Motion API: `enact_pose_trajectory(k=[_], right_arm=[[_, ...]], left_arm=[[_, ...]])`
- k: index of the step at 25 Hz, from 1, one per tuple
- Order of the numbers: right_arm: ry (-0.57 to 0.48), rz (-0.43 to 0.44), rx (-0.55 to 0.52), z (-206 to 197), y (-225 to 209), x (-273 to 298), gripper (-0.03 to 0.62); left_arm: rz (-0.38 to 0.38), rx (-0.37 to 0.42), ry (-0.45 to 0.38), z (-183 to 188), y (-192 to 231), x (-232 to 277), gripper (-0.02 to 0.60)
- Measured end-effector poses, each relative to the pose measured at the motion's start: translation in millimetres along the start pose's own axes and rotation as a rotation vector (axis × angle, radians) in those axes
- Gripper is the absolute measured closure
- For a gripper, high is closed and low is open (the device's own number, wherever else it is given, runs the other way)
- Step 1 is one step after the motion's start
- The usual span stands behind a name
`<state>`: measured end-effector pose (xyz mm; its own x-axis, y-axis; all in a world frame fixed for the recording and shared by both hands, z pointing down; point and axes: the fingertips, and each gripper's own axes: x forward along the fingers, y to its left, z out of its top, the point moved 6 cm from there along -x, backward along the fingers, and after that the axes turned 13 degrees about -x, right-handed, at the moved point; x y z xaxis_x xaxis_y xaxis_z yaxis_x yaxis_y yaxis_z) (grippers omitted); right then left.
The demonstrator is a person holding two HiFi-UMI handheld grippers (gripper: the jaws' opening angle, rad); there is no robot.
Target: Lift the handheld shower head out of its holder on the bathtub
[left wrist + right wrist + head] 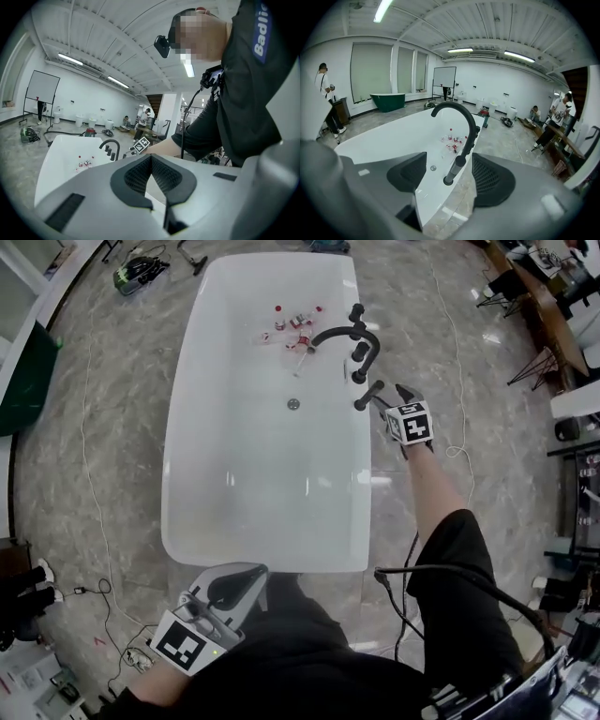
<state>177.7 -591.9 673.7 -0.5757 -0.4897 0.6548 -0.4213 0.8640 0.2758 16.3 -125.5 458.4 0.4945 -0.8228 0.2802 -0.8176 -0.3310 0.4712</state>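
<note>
Handheld shower head (455, 168) sits upright in its holder on bathtub (379, 140) rim, just ahead of right gripper (450, 177), framed between its 2 wide-apart jaws, untouched. Left gripper (151, 158) far back, jaws together, empty.

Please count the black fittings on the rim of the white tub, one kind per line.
Spout: 1
Knobs: 3
Shower head: 1
Total: 5
</note>
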Motion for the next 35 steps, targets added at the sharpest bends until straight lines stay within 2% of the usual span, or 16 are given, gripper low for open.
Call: enact_pose_trajectory(k=[2, 8, 14, 18, 22, 25, 31, 35], right_arm=[[0.013, 0.002, 0.024, -7.3, -2.2, 13.6, 0.322], [0.019, -0.001, 0.19, -31.5, -10.0, 53.5, 0.322], [0.022, -0.005, 0.23, -51.3, -11.9, 86.6, 0.324], [0.021, -0.042, 0.273, -55.2, -12.2, 103.9, 0.327], [-0.009, -0.073, 0.356, -53.6, -5.8, 116.2, 0.387], [-0.015, -0.118, 0.398, -58.2, -3.1, 119.3, 0.462], [0.009, -0.13, 0.373, -59.1, 14.8, 110.4, 0.462], [-0.012, -0.148, 0.426, -63.8, 20.1, 88.8, 0.462]], left_arm=[[0.007, -0.006, 0.007, -4.8, 4.4, 1.9, 0.577], [0.021, -0.005, 0.02, -14.0, 18.3, 10.0, 0.577], [0.056, -0.037, 0.071, -36.2, 27.3, 4.0, 0.577], [0.085, -0.078, 0.096, -55.5, 34.8, -6.6, 0.577], [0.128, -0.125, 0.097, -68.0, 47.2, -22.6, 0.577], [0.143, -0.16, 0.085, -78.0, 54.6, -33.4, 0.577], [0.122, -0.187, 0.063, -86.7, 57.2, -43.0, 0.577], [0.083, -0.21, 0.057, -85.7, 54.1, -40.7, 0.577]])
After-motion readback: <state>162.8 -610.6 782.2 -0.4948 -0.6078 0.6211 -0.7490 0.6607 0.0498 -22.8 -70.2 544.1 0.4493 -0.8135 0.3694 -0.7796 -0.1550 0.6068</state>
